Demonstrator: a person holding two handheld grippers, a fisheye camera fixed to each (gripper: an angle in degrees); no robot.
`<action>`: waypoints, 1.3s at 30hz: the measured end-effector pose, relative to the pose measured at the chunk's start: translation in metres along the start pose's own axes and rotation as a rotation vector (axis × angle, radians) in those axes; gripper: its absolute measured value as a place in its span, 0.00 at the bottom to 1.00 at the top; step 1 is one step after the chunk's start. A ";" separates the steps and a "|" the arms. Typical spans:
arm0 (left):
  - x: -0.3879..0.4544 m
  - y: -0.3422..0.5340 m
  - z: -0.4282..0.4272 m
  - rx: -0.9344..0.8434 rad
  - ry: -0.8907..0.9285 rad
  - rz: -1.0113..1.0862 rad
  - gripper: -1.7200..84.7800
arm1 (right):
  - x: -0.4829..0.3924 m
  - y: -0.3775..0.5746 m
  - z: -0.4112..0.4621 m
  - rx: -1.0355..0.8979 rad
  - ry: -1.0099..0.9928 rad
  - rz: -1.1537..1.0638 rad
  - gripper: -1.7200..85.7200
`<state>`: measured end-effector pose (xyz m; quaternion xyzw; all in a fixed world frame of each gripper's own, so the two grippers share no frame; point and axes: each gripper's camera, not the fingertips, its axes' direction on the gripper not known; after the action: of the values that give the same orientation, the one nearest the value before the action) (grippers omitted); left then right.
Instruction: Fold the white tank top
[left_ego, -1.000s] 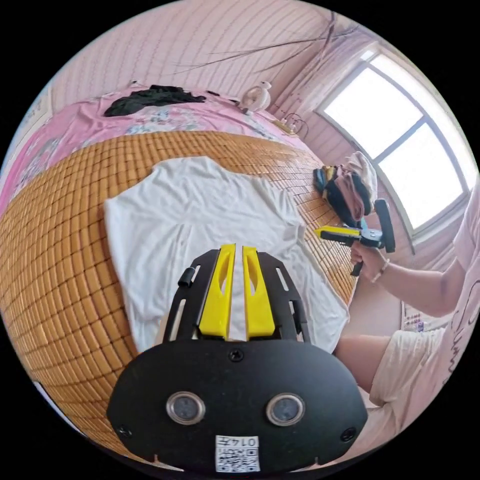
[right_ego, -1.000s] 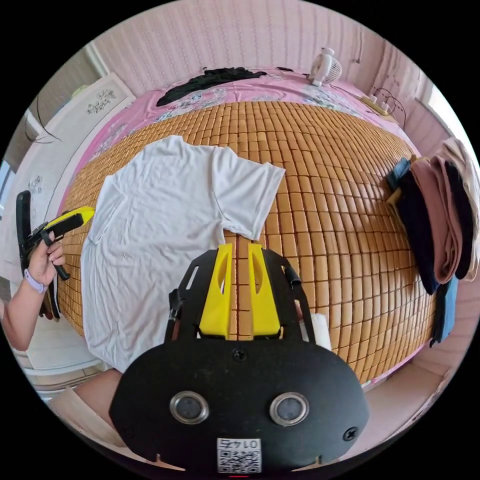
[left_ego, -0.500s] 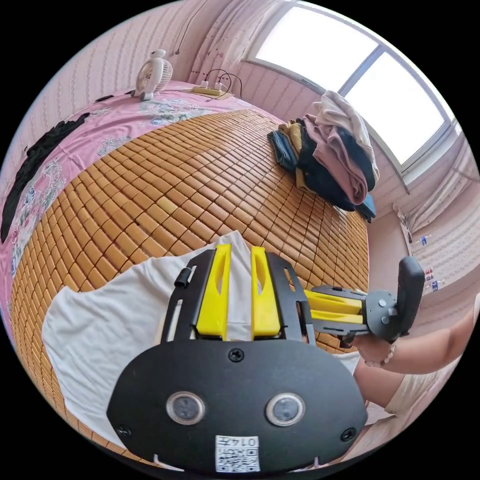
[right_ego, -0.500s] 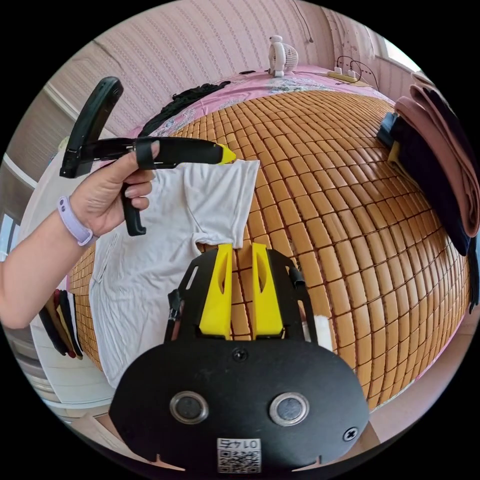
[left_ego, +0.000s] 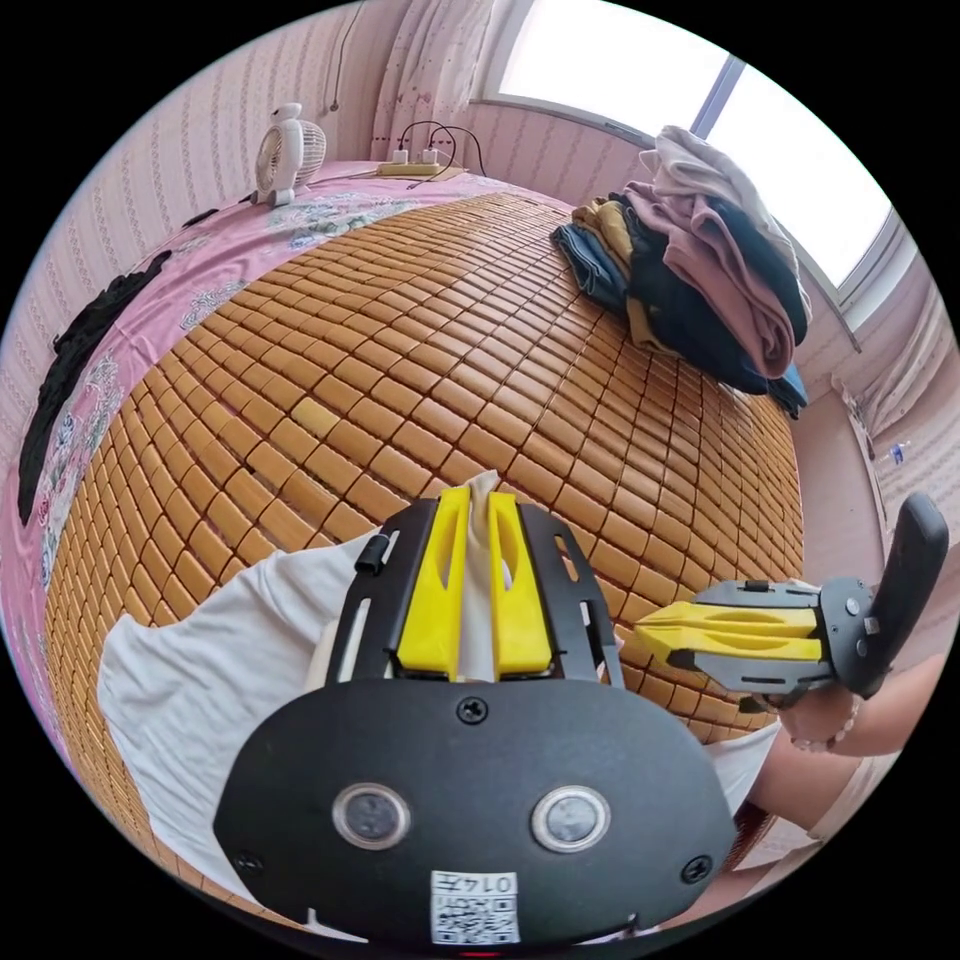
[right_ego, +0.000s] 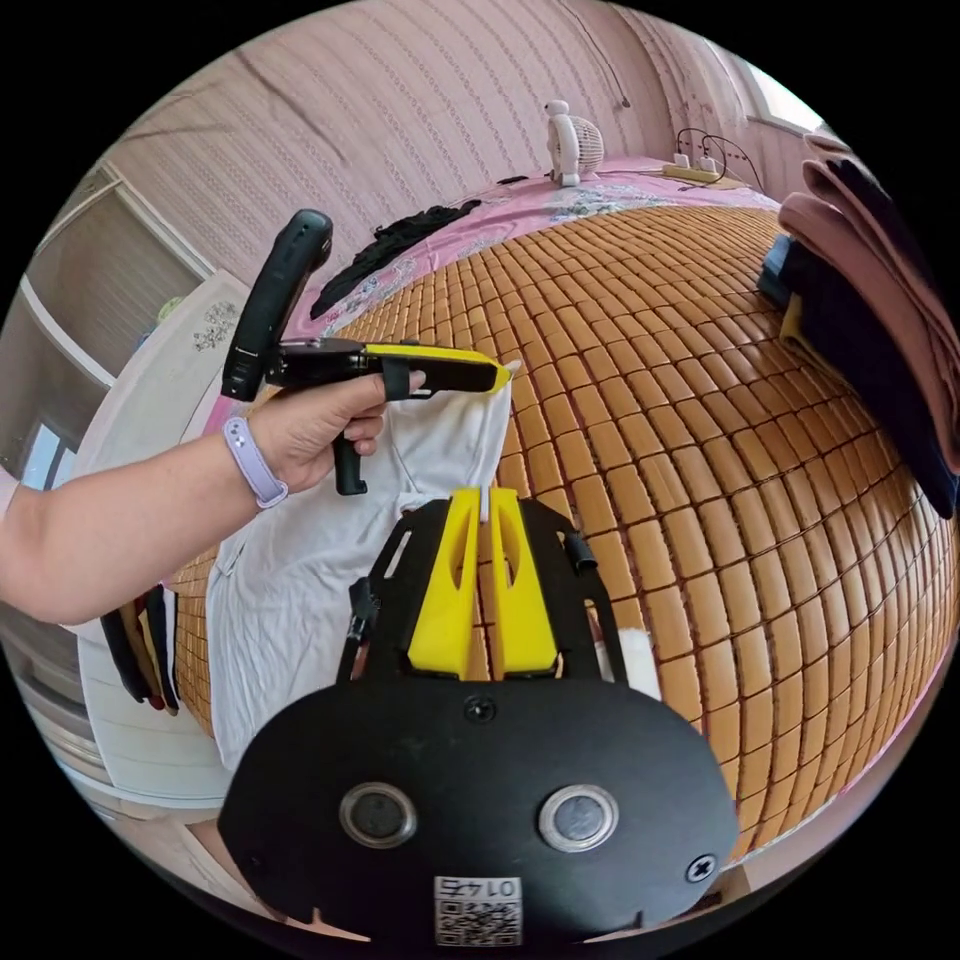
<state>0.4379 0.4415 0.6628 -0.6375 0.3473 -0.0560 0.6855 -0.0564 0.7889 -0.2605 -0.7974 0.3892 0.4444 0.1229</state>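
The white garment lies on the bamboo mat at its near edge, beside the person, with the pile of folded clothes well apart from it at the mat's far side by the window. In the left gripper view, the left gripper has its yellow jaws drawn close with a bunched tip of white cloth pinched up between them, the fabric rising off the mat at that point. The right gripper shows just beside it, held in a hand, its jaws pressed together. In the right gripper view, the right gripper has its jaws nearly closed on a thin edge of the garment, at the sleeve's lower rim. The left gripper reaches in over the garment, gripped by a hand wearing a wristband, its tip on the sleeve's outer corner. Past the mat, a pink sheet carries a small white fan and a dark garment
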 end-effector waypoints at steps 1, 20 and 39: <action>0.000 0.001 -0.001 0.000 0.000 0.002 0.06 | 0.001 -0.001 -0.001 -0.009 -0.018 0.007 0.05; -0.063 0.246 -0.181 0.265 -0.154 -0.407 0.11 | -0.088 -0.008 -0.019 -0.122 -0.248 -0.438 0.10; -0.223 0.451 -0.237 0.202 -0.271 -0.799 0.15 | -0.137 -0.167 0.123 -0.236 -0.012 -0.387 0.05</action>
<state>-0.0247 0.4411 0.3545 -0.6533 -0.0272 -0.2662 0.7083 -0.0511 1.0372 -0.2462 -0.8635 0.1735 0.4595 0.1142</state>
